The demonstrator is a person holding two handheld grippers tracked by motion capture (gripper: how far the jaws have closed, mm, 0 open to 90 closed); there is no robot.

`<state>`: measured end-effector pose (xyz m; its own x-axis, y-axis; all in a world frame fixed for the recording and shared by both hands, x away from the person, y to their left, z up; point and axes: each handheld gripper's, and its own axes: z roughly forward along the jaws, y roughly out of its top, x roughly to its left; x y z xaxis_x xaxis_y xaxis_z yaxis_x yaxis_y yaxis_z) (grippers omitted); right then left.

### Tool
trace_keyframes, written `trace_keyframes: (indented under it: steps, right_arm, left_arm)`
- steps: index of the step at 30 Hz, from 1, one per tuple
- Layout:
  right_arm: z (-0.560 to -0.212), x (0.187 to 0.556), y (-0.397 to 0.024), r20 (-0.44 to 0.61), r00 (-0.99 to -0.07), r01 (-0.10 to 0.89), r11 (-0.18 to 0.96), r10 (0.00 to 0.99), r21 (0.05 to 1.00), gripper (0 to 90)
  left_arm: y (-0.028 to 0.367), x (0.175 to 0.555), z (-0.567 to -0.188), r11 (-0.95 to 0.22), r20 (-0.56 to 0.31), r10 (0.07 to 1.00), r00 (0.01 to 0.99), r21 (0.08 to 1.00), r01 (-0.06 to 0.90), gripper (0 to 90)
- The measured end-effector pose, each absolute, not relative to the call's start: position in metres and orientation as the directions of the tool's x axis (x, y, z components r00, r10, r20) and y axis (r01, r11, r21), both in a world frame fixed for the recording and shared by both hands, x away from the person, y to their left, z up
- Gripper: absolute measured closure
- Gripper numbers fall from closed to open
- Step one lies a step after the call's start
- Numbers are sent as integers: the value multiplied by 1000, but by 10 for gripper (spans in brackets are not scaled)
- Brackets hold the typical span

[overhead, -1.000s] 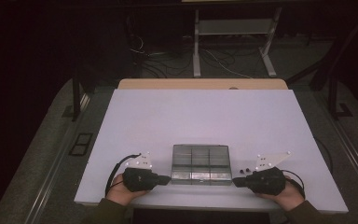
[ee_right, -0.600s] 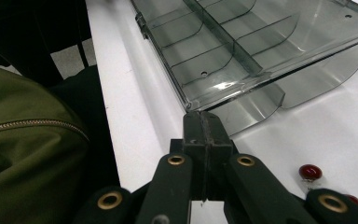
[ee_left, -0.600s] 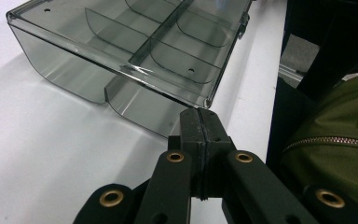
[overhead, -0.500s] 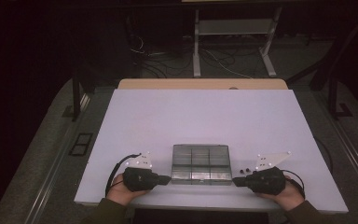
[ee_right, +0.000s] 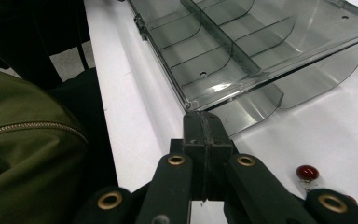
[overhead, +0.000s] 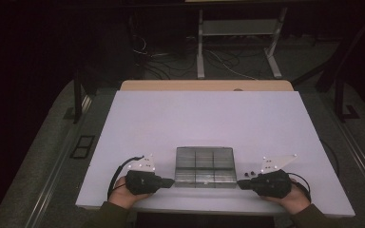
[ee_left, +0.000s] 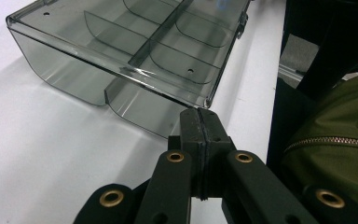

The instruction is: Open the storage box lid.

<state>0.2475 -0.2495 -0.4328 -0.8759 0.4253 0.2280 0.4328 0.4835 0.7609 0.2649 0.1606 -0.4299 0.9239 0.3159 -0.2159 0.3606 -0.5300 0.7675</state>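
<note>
A smoky clear plastic box (overhead: 204, 166) with several empty compartments lies near the front edge of the white table (overhead: 195, 118). My left gripper (overhead: 171, 181) lies level at the box's near left corner, jaws pressed together with nothing between them. In the left gripper view the closed tips (ee_left: 199, 114) sit right at the corner of the box (ee_left: 135, 51). My right gripper (overhead: 239, 182) mirrors it at the near right corner, also shut and empty. The right gripper view shows its tips (ee_right: 201, 116) against the corner of the box (ee_right: 242, 46). Whether either gripper touches the box I cannot tell.
A small red bead-like piece (ee_right: 306, 172) lies on the table just right of my right gripper, seen as dark specks (overhead: 250, 174) from above. A green jacket (ee_left: 335, 140) is close behind the table's front edge. Beyond the table stand a wooden board (overhead: 204, 85) and a metal stand (overhead: 237, 28).
</note>
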Motion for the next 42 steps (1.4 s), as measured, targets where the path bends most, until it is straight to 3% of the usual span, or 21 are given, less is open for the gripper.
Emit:
trace_keyframes:
  steps: [11, 13, 17, 22, 28, 42]
  right_arm:
    - [-434, 250, -249, 219, -868, 438, 480, 446, 760, 891]
    - [-433, 251, -249, 237, -867, 442, 459, 438, 771, 892]
    - [-428, 253, -245, 230, -861, 441, 442, 454, 781, 892]
    - [-428, 253, -245, 226, -863, 434, 435, 452, 789, 891]
    - [-423, 252, -244, 226, -862, 426, 407, 455, 808, 892]
    - [-417, 252, -246, 216, -862, 407, 374, 459, 833, 891]
  left_arm:
    - [160, 267, -431, -528, -212, 322, 923, 769, 361, 892]
    - [160, 268, -429, -477, -256, 291, 922, 796, 372, 893]
    - [150, 266, -428, -490, -252, 253, 934, 799, 349, 893]
    - [149, 264, -426, -479, -244, 268, 932, 806, 348, 892]
    - [159, 269, -422, -423, -249, 350, 903, 818, 389, 891]
    - [152, 272, -418, -412, -239, 309, 921, 839, 356, 891]
